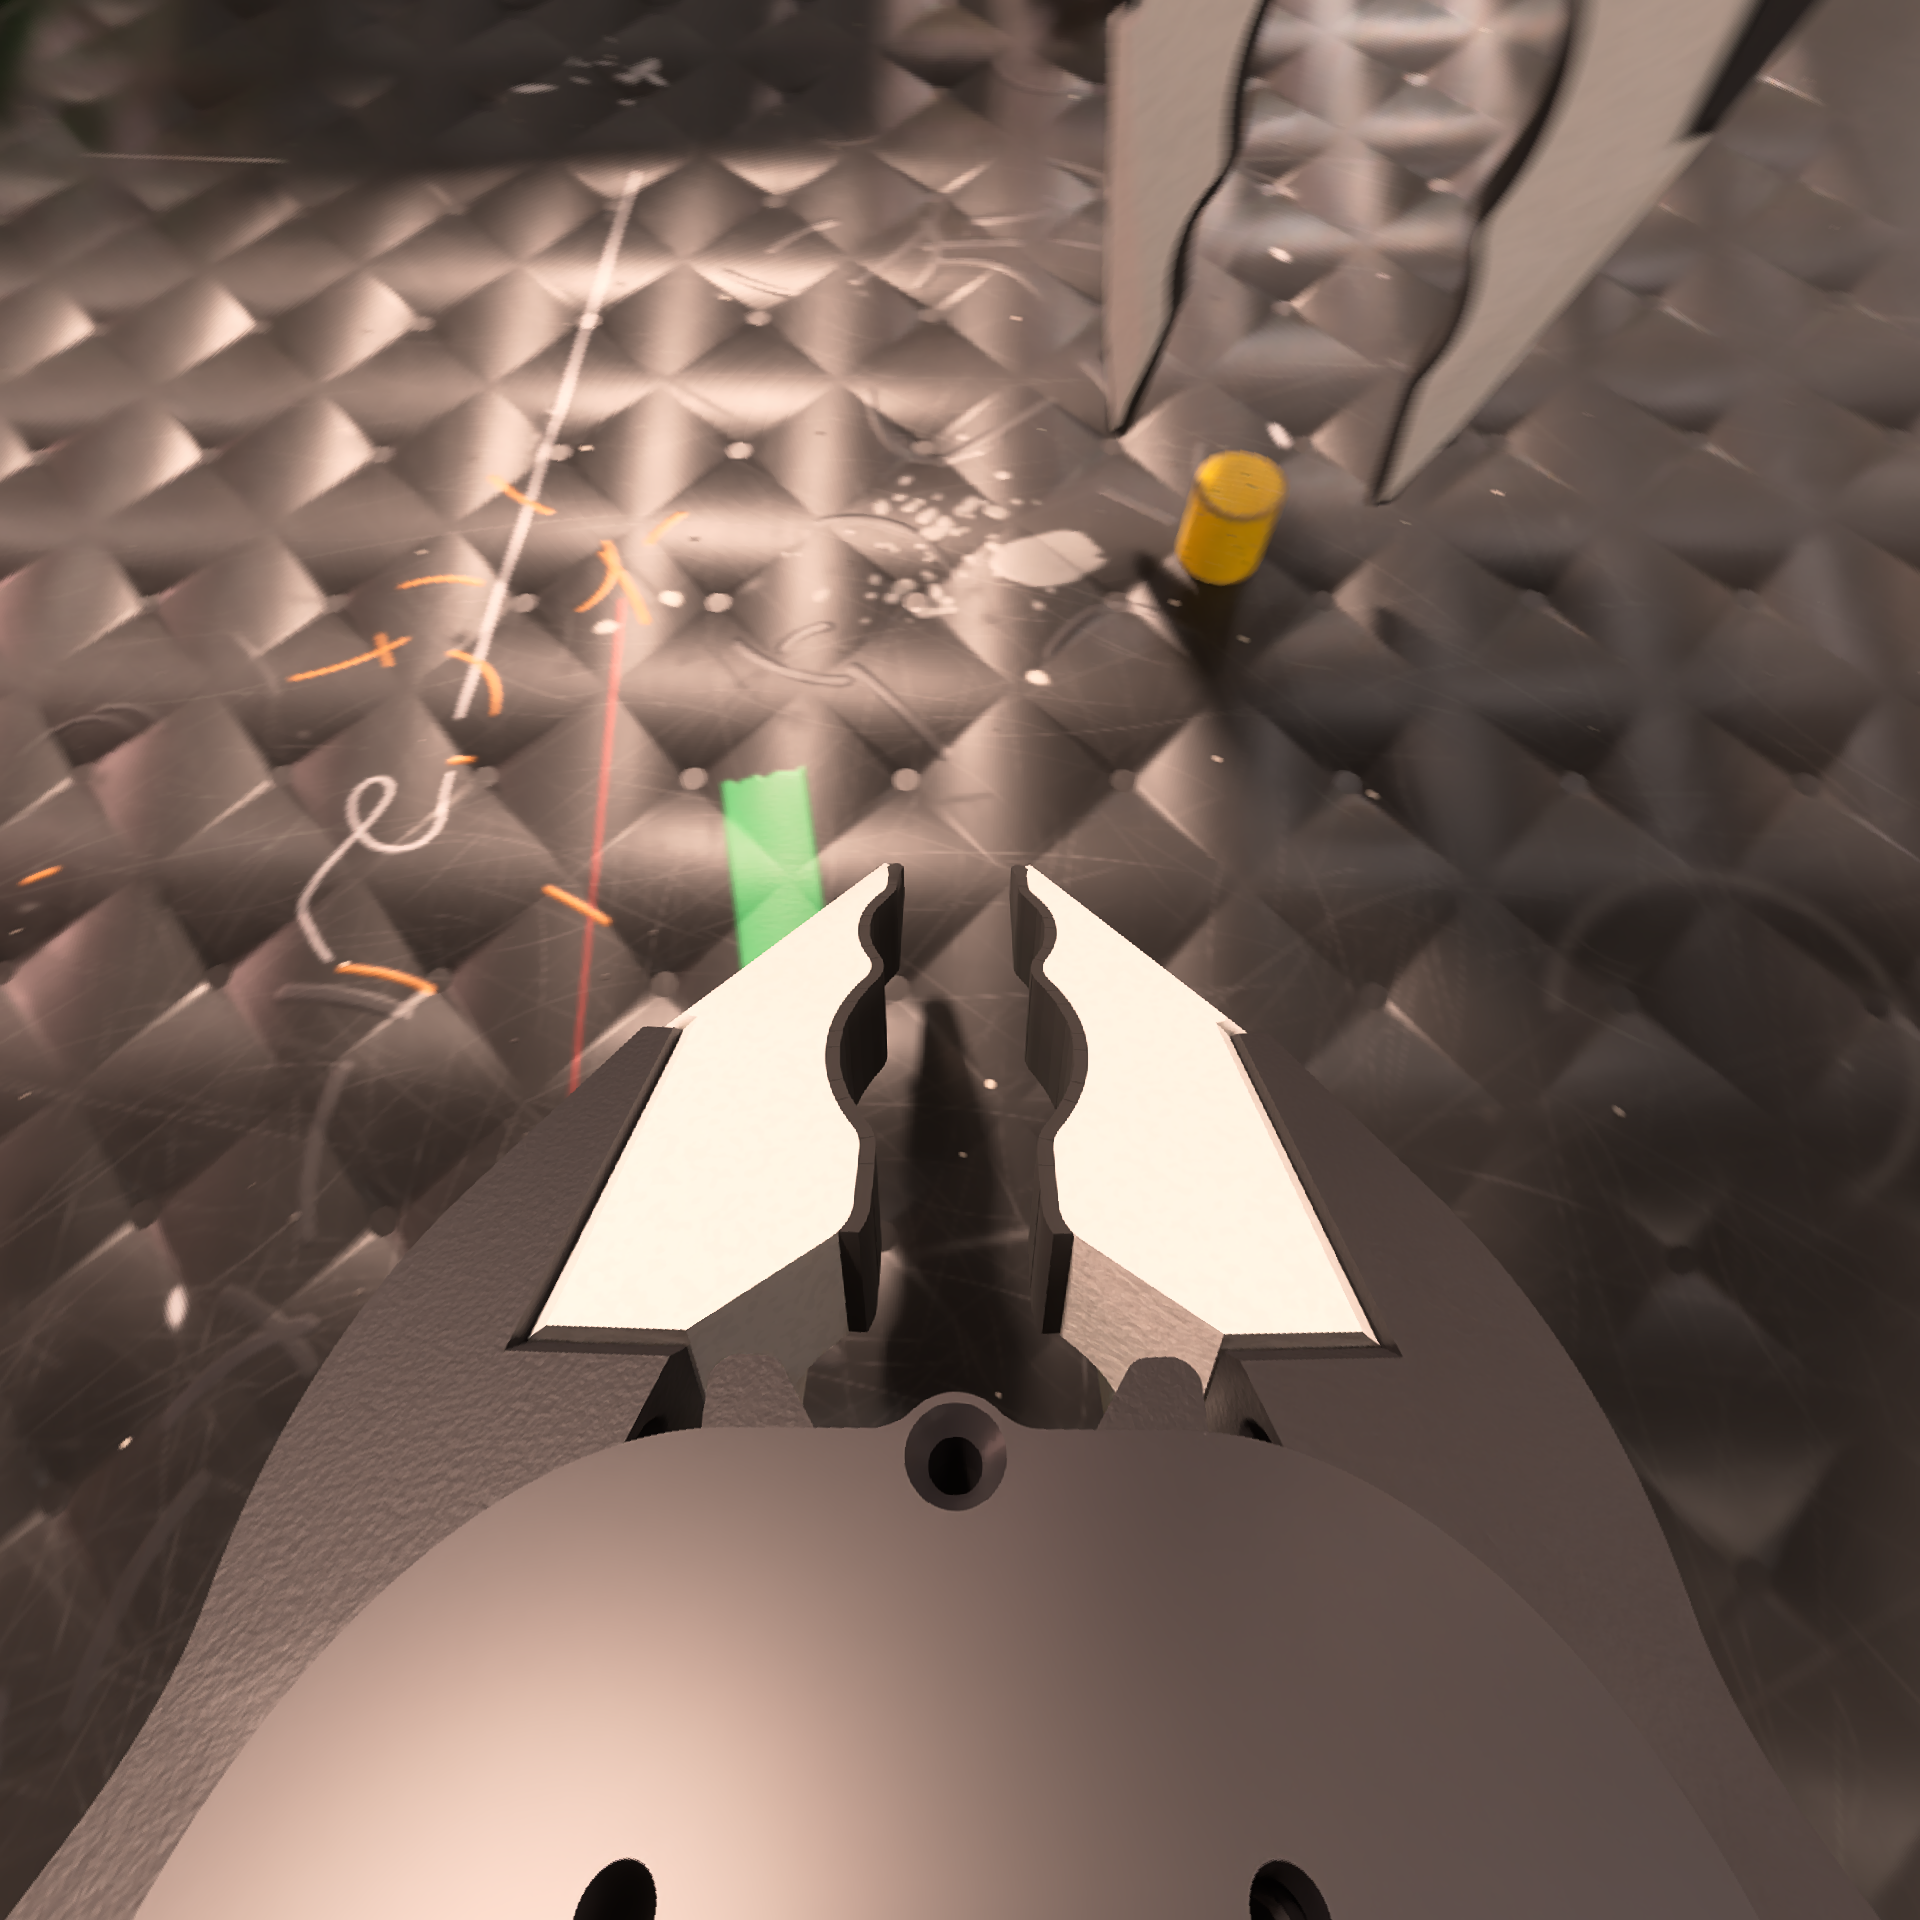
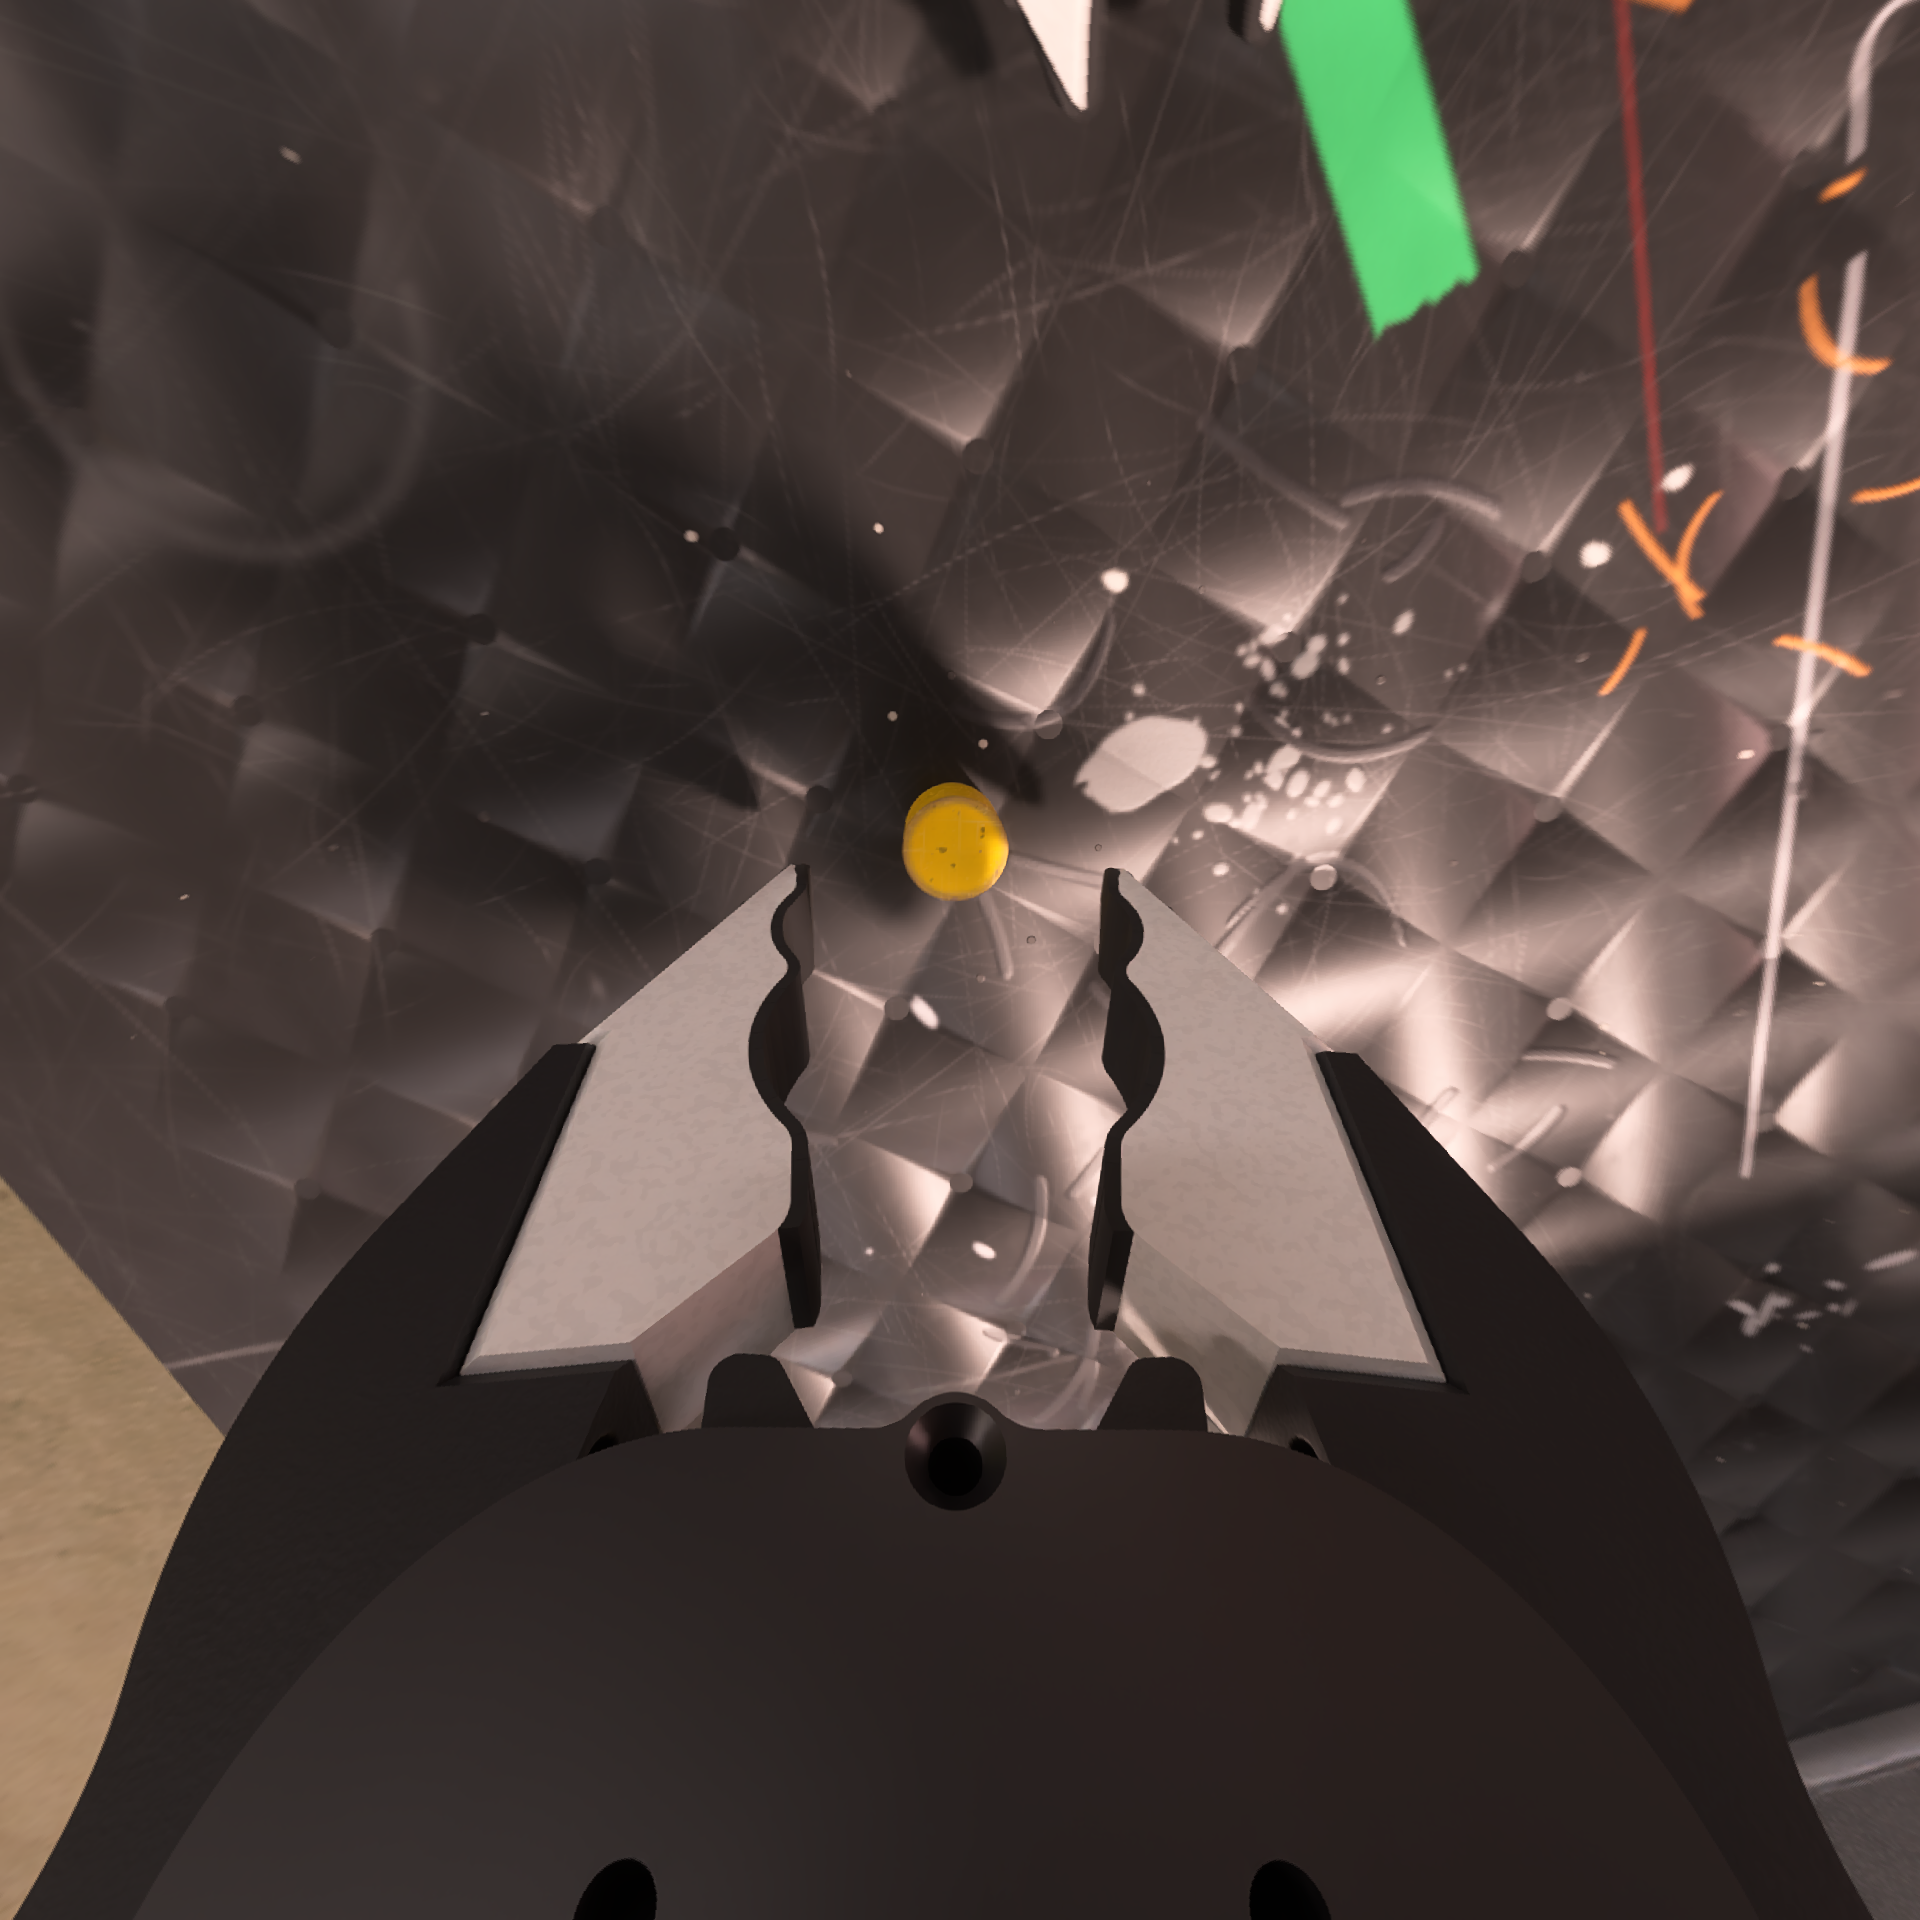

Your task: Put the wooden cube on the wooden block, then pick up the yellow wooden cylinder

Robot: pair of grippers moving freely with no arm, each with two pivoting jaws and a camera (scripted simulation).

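Observation:
The yellow wooden cylinder (image 1: 1229, 516) stands upright on the embossed metal table (image 1: 1507, 883). My right gripper (image 1: 1252, 457) hangs over it, pointing down, open and empty. In the right wrist view the cylinder (image 2: 954, 842) shows from above, just beyond my right gripper (image 2: 954, 875), between the lines of the two fingertips and below them. My left gripper (image 1: 961, 873) is empty, its jaws a narrow gap apart, low over the table and well short of the cylinder. The wooden cube and wooden block are not in view.
A green tape strip (image 1: 774, 862) lies on the table by the left fingertips; it also shows in the right wrist view (image 2: 1377, 177). White paint splashes (image 1: 1039, 561) and orange marks (image 1: 613, 582) are flat. The table edge and tan floor (image 2: 62, 1403) lie at lower left.

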